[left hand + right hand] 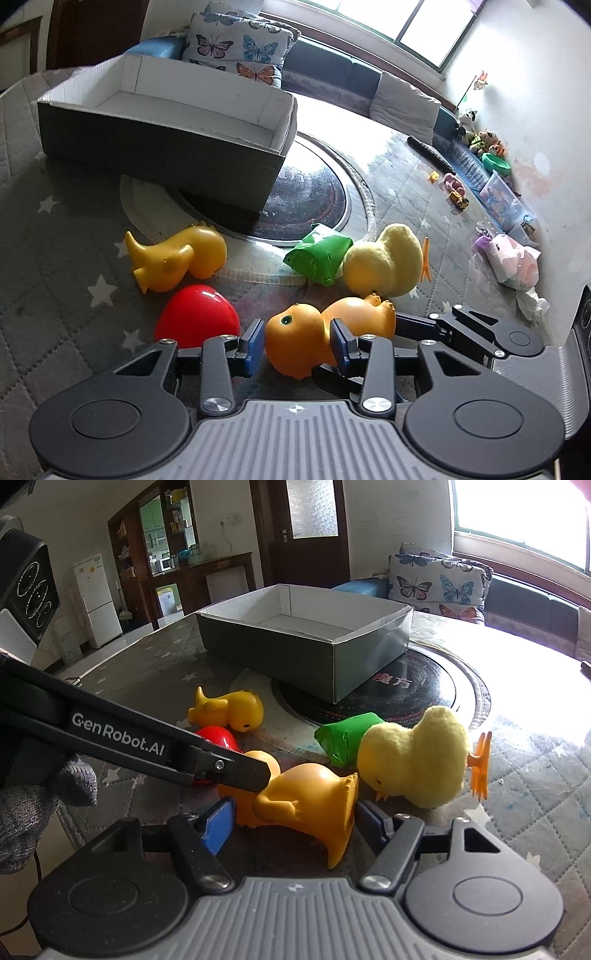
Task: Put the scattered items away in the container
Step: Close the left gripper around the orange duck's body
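An orange rubber dinosaur point(325, 325) lies on the table. My left gripper point(297, 341) has its blue pads on either side of the toy's head, touching or nearly so. My right gripper point(295, 821) is open around the same toy's body point(314, 797) from the other end. A yellow rubber dinosaur point(177, 258), a red heart-shaped toy point(195, 317), a green packet point(319, 254) and a yellow plush chick point(388, 262) lie nearby. The empty grey box point(159, 147) with a white inside stands behind them; it also shows in the right wrist view point(332, 657).
The table has a grey star-patterned quilted cover point(48, 221) and a round dark hotplate point(310, 195) partly under the box. A butterfly cushion point(236, 48) and sofa lie beyond. The left gripper's arm point(129, 738) crosses the right wrist view.
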The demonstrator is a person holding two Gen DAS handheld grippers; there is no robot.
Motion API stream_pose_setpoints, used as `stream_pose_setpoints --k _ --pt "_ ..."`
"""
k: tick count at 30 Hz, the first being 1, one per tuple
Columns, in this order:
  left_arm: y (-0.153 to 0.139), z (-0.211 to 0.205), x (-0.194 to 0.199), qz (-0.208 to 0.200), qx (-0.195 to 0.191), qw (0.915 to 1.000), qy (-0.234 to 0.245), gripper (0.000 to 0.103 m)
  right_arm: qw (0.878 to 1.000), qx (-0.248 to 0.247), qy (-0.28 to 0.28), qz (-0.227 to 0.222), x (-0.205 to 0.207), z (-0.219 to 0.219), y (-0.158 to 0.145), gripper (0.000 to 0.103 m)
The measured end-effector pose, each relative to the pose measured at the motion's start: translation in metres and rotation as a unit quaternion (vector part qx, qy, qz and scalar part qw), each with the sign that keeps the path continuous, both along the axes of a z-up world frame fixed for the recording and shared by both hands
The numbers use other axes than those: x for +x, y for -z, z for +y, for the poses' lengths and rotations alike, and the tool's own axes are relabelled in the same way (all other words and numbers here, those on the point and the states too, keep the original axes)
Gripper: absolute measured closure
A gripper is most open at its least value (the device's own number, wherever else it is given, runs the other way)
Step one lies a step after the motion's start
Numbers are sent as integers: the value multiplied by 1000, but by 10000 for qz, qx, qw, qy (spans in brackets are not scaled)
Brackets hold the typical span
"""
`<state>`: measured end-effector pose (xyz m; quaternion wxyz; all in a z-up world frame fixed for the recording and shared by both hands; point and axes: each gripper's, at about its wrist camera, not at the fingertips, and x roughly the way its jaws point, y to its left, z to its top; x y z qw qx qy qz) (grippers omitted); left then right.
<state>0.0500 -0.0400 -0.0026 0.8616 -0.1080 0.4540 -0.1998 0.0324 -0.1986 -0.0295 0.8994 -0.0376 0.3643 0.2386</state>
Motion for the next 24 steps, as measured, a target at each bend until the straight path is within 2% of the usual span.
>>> stream_pose_setpoints --k 8,12,16,24 --pt "5 9 2 118 -315 9994 -53 61 10000 -70 6 -43 -2 3 1 31" --pt "4 9 1 84 -304 9995 -50 63 9999 -127 14 -102 -4 5 0 32" --pt "1 9 -1 42 -296 9995 -28 64 9998 -104 54 -180 -6 3 -7 40" --pt "3 14 -1 17 -333 9994 -57 64 9997 -158 18 -192 -4 5 -8 41"
